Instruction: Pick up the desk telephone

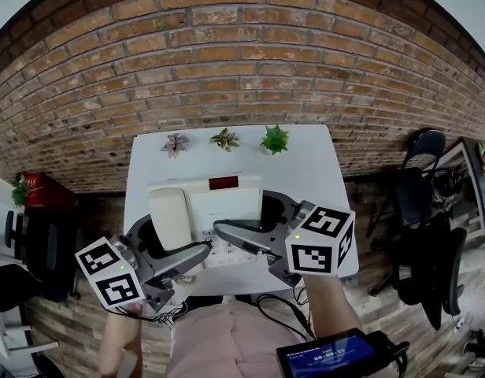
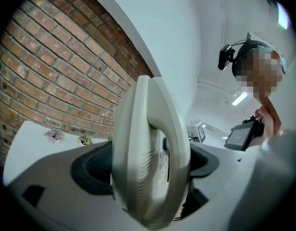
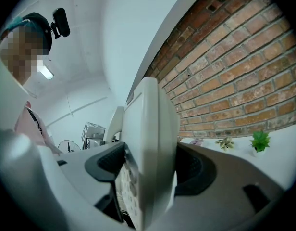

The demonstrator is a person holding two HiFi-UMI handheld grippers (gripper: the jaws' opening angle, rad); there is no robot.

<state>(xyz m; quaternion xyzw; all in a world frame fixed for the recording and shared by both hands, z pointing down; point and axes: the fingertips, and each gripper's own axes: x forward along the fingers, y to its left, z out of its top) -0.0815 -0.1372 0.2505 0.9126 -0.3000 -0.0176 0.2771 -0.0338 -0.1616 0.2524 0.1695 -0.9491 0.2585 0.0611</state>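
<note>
White phone (image 1: 205, 211) at bench (image 1: 305, 156) front edge. Left gripper (image 2: 148, 170) fingers clamped on its handset side, right gripper (image 3: 150, 170) fingers clamped on the opposite side. Grasp done; lift probably left, clearance unclear.

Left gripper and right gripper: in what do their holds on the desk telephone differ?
The left gripper clamps the desk telephone at its handset end; the right gripper clamps the keypad end. In the head view the left gripper reaches in from the lower left, the right gripper from the lower right. Both are shut on it.
</note>
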